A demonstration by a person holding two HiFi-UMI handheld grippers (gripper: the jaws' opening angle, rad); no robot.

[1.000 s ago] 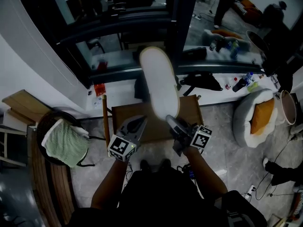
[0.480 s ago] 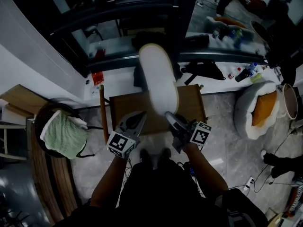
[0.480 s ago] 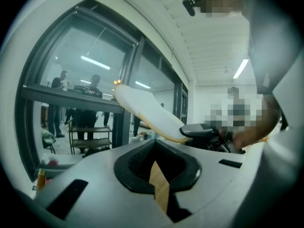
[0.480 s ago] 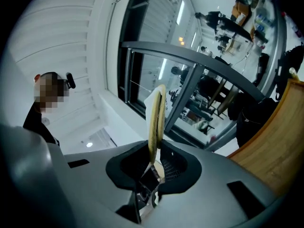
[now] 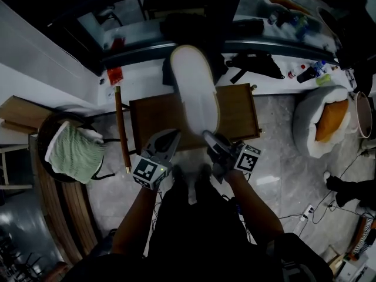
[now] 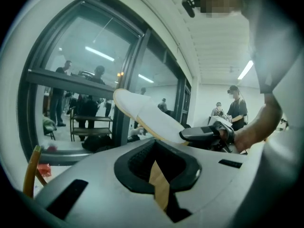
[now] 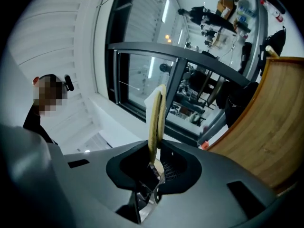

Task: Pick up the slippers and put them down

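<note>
A pair of thin white slippers (image 5: 194,90), pressed sole to sole, sticks out away from me over a low wooden table (image 5: 150,119). My right gripper (image 5: 209,136) is shut on their near end. In the right gripper view the slippers (image 7: 156,115) show edge-on as two yellowish layers rising from between the jaws (image 7: 155,156). My left gripper (image 5: 173,135) hangs just left of them, shut and empty, its tip over the table's near edge. The left gripper view shows the slippers (image 6: 147,114) and the right gripper (image 6: 204,134) beyond its own jaws (image 6: 159,177).
A wooden stick (image 5: 120,128) leans by the table's left side. A round stand with a green towel (image 5: 73,154) is at the left. A white cushion bed with an orange pillow (image 5: 323,125) lies at the right. A black bag (image 5: 252,63), bottles (image 5: 305,72) and a window frame lie beyond.
Both grippers have sunk toward the wooden table, the slippers coming down with the right one. The right gripper's hold looks the same, and the left stays empty.
</note>
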